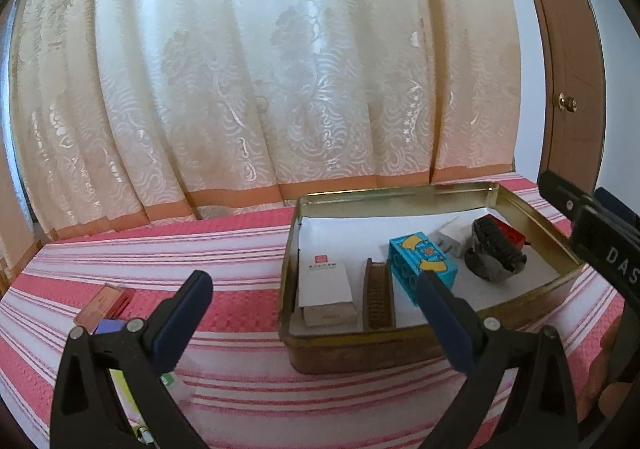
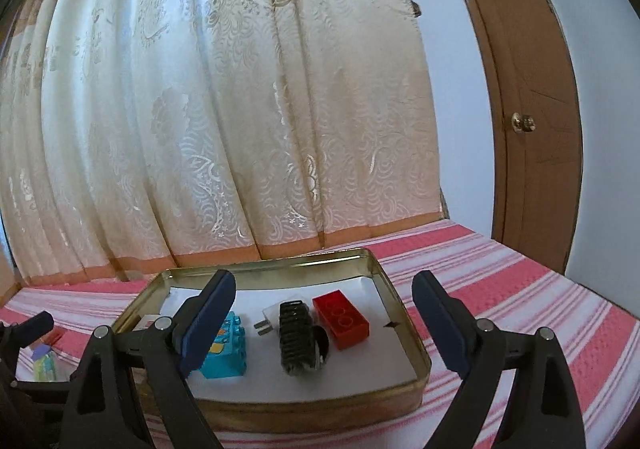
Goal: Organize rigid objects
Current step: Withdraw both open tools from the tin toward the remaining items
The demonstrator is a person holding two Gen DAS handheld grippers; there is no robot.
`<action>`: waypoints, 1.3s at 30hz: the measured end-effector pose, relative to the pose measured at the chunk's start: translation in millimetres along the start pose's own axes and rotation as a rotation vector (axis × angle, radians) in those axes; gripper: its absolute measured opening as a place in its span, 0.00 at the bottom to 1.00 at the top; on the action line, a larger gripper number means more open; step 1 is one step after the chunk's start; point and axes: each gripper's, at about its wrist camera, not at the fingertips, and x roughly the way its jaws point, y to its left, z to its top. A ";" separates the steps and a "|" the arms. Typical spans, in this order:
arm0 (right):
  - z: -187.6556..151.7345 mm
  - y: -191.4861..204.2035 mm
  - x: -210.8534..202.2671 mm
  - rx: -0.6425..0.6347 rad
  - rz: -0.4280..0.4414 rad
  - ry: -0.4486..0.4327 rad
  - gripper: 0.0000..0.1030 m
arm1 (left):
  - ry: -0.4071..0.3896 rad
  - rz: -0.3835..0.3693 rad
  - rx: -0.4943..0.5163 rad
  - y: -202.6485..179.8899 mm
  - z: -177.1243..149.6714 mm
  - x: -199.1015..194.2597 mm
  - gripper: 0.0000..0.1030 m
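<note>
A gold tin tray (image 1: 400, 345) (image 2: 416, 369) sits on the pink striped cloth. It holds a white box (image 1: 326, 287), a wooden brush (image 1: 378, 299), a blue toy brick (image 1: 422, 263) (image 2: 224, 353), a white plug (image 1: 450, 241) (image 2: 268, 319), a black brush (image 1: 494, 253) (image 2: 298, 333) and a red brick (image 1: 512, 235) (image 2: 340, 319). My left gripper (image 1: 316, 313) is open and empty, just left of the tray's front. My right gripper (image 2: 326, 321) is open and empty, above the tray's near edge. It also shows in the left wrist view (image 1: 600, 245).
A pink clear block (image 1: 106, 303) and a purple piece (image 1: 108, 327) lie on the cloth at the left, with a green-yellow item (image 1: 126, 389) under my left gripper. A cream curtain (image 1: 260, 69) hangs behind. A brown door (image 2: 532, 121) stands at the right.
</note>
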 end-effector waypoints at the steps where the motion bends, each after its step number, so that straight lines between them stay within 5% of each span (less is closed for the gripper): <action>1: -1.2 1.2 -2.5 0.003 0.002 0.001 0.89 | -0.001 -0.002 -0.001 0.8 -0.7 -1.6 1.00; 24: -23.8 60.7 -34.6 -0.021 0.134 0.086 0.89 | -0.012 -0.003 -0.040 57.7 -20.8 -35.8 1.00; 39: -42.1 126.4 -37.1 -0.060 0.321 0.220 0.80 | 0.027 0.150 -0.149 161.0 -34.4 -34.0 1.00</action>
